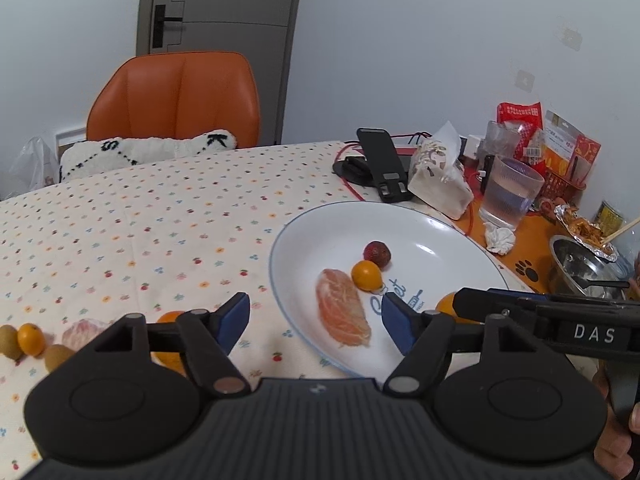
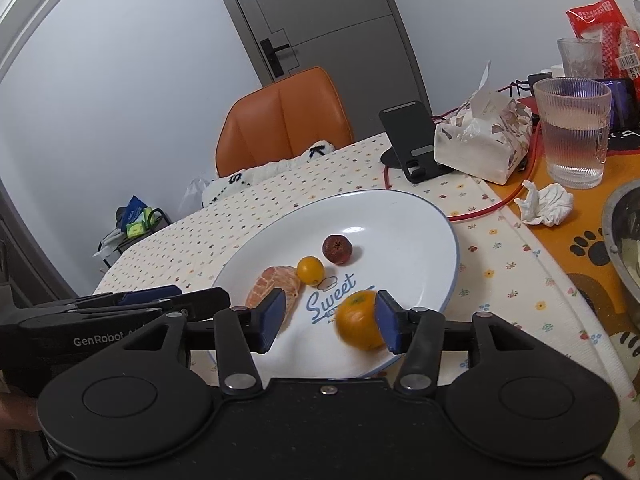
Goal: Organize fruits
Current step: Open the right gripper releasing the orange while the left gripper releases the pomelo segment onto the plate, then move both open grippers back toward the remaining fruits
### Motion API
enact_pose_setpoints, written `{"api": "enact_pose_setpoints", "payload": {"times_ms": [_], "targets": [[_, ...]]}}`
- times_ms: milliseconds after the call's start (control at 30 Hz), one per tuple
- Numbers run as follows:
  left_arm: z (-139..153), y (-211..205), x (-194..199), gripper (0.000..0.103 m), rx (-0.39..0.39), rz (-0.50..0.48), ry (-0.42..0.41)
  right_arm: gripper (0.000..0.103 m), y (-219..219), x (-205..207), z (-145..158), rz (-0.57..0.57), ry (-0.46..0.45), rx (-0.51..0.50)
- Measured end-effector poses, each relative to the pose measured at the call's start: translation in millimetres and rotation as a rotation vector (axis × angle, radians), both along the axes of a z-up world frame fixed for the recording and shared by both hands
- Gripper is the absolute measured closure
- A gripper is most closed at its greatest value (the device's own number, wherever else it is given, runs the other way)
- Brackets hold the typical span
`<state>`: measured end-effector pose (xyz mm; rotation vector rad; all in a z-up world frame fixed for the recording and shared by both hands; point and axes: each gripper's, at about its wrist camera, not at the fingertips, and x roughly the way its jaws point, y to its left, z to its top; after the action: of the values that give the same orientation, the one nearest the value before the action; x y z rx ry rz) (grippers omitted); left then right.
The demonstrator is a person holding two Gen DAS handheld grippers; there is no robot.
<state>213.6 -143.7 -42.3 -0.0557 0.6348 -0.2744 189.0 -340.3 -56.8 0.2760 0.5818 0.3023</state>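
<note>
The left gripper (image 1: 316,322) hangs with its blue pads wide apart and nothing between them, low over the near-left rim of the white plate (image 1: 448,236). Past its left finger, on the flowered tablecloth (image 1: 140,216), a row of fruit waits: two brownish kiwis (image 1: 10,342), a small kumquat (image 1: 31,339), a peeled pale segment (image 1: 82,332) and an orange (image 1: 170,320) half hidden behind the finger.

On the plate lie a peeled orange segment (image 2: 276,284), a small yellow kumquat (image 2: 310,270) just beside it and a dark red fruit (image 2: 337,249) a little farther back.

The right gripper (image 2: 330,320) stands over the plate's near side, its jaws spread. A mandarin (image 2: 358,320) sits between them, blurred, up against the right pad (image 2: 386,322); the left pad is well clear of it, so it isn't clamped. The left pad overlaps the peeled segment in view.

Beyond the plate stand a black phone stand (image 2: 412,140), a tissue pack (image 2: 484,140), a ribbed glass of water (image 2: 574,132) and a crumpled tissue (image 2: 546,204). A red cable (image 2: 500,200) trails along the plate's far right edge.
</note>
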Motion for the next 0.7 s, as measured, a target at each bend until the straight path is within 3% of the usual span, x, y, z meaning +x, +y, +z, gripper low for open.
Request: {"api": "enact_pose_setpoints", "payload": {"times_ms": [700], "targets": [[11.7, 73.1, -36.0, 0.023, -0.009, 0.147, -0.018, 0.049, 52.1, -11.5, 14.8, 0.109, -0.026, 0.006]]}}
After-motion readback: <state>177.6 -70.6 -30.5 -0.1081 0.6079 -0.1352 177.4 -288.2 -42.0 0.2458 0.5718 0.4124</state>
